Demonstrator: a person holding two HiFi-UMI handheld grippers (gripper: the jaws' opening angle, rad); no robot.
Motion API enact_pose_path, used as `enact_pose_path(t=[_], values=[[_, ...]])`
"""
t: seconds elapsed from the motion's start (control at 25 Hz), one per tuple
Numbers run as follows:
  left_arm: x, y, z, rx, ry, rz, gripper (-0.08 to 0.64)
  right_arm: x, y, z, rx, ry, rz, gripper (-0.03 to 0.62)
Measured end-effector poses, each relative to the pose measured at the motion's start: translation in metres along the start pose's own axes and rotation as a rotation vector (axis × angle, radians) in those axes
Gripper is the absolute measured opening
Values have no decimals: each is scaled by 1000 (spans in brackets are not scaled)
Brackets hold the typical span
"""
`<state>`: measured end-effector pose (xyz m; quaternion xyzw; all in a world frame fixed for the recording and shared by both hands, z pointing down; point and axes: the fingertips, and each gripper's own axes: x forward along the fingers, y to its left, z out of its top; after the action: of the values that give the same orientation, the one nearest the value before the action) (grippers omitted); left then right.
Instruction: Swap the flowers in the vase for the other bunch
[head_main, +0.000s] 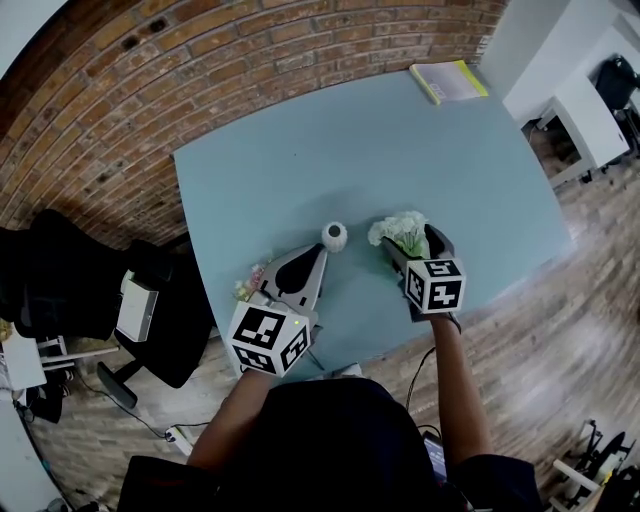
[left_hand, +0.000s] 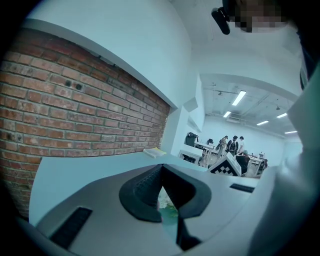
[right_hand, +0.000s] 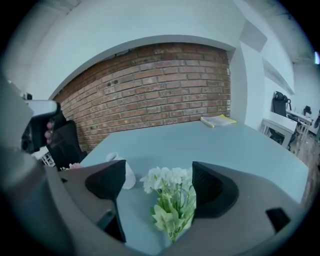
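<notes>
Now, a brick wall (head_main: 200, 80) runs behind a pale blue table (head_main: 400, 150), and a black chair (head_main: 60, 270) stands off the table's left side. A person leans over the near edge with a gripper in each hand. The left gripper (head_main: 320, 255) points at the vase, its jaws clenched tip to tip. A small gap behind the tips shows something pale and greenish that I cannot identify. The right gripper (head_main: 415, 245) has its jaws spread wide, with the white bunch (head_main: 398, 229) between them. The leaves lean towards the right-hand jaw and the other jaw is clear of it, so nothing is squeezed. A yellow book (head_main: 448, 80) lies at the far corner. The white vase (head_main: 335, 236) stands upright between the two grippers' tips. The pink flowers (head_main: 250, 282) sit just beside the left gripper, near the table's left edge.
</notes>
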<state>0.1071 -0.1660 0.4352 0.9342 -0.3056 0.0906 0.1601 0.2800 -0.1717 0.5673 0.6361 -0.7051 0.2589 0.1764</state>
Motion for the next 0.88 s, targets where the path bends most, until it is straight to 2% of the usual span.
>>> enact_pose_path(t=[0.24, 0.48, 0.76, 0.88], values=[[-7, -7, 7, 11, -25, -1, 2, -20, 19, 29, -53, -55, 41, 412], [-18, -9, 13, 25, -43, 9, 2, -43, 39, 60, -86, -141, 54, 324], [-28, -14, 20, 38, -70, 15, 2, -69, 48, 88, -136, -245, -34, 74], [-31, -16, 22, 38, -80, 18, 2, -75, 53, 93, -143, -265, -39, 27]])
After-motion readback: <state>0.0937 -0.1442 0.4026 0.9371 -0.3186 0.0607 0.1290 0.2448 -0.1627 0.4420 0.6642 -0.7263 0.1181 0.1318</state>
